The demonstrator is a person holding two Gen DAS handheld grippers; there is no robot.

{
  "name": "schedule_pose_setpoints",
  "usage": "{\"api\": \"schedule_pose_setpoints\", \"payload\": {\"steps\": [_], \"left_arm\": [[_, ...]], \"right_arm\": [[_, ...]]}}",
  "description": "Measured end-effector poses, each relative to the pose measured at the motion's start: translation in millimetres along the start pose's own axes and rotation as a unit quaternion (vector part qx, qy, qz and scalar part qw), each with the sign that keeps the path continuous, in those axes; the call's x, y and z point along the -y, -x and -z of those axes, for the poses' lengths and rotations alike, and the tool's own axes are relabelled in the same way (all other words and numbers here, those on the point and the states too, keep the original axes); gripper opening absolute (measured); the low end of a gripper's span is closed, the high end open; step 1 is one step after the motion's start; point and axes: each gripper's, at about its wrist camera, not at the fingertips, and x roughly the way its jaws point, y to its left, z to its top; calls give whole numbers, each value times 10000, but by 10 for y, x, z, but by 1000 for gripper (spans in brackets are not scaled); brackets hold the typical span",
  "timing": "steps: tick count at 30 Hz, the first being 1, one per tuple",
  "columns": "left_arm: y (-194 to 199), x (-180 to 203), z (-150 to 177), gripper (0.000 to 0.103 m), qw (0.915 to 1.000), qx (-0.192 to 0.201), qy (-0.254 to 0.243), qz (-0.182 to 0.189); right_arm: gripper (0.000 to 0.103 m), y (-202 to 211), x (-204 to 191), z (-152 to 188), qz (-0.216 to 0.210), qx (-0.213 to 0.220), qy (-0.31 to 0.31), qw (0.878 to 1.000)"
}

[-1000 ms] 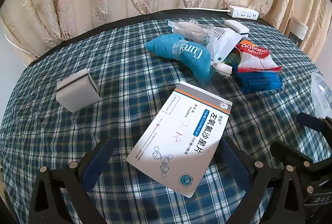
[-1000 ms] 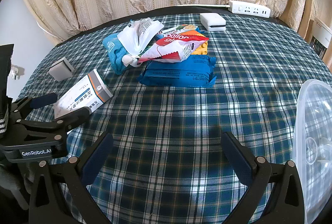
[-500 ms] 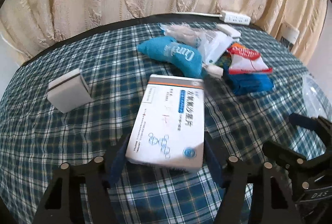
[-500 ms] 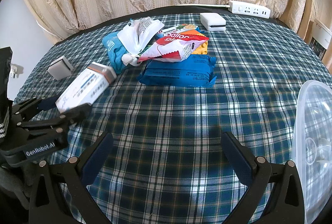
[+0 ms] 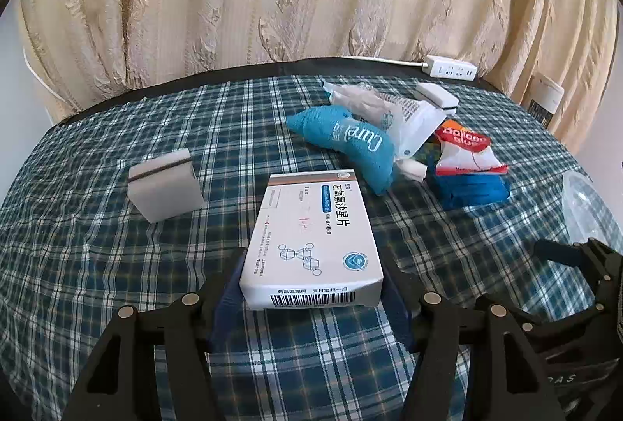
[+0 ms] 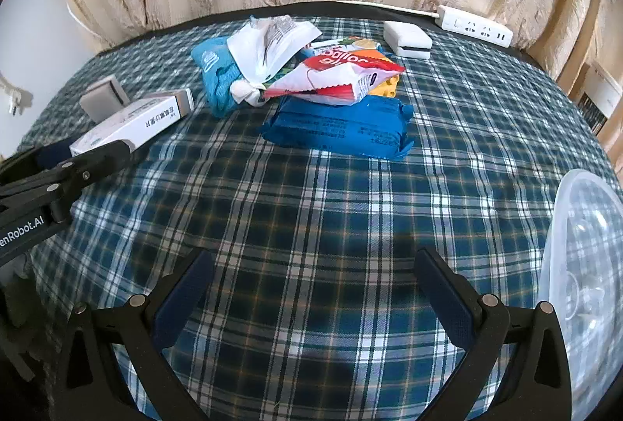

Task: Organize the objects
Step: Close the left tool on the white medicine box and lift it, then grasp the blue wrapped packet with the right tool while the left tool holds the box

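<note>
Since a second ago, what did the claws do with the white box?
The left claw closed on the white box, turned it straight and tipped it up; its jaws are closing yet. The right claw stayed open and empty. The snack pile and tub stayed put.

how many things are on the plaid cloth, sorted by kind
boxes: 3 — medicine box, grey box, white case
soft packs and bags: 4 — teal pouch, white bag, red snack bag, blue pack
clear plastic container: 1
power strip: 1
total: 9
</note>
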Motion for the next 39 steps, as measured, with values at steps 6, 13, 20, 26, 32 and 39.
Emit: {"api": "schedule_pose_setpoints", "payload": {"steps": [6,13,20,26,32,39], "left_arm": [[-94,19,30,80,9998,-211,28,-51],[-204,-18,31,91,9989,-429,190,-35],[-221,-70,21,76,9983,-437,359,-109],[-187,-78,25,67,9986,-362,356,-115],[-38,-48,6,67,9994,-44,283,-217],[53,-67,-24,67,9991,137,338,-229]], "right_arm": [[103,4,-5,6,2,1,5,10000],[103,10,-9,4,-25,23,-18,10000],[103,20,3,1,-68,38,-46,10000],[103,72,119,-16,-381,110,-323,9987],[103,27,291,-147,-564,-3,-783,9953],[103,-29,361,-377,-372,157,-819,9958]]}}
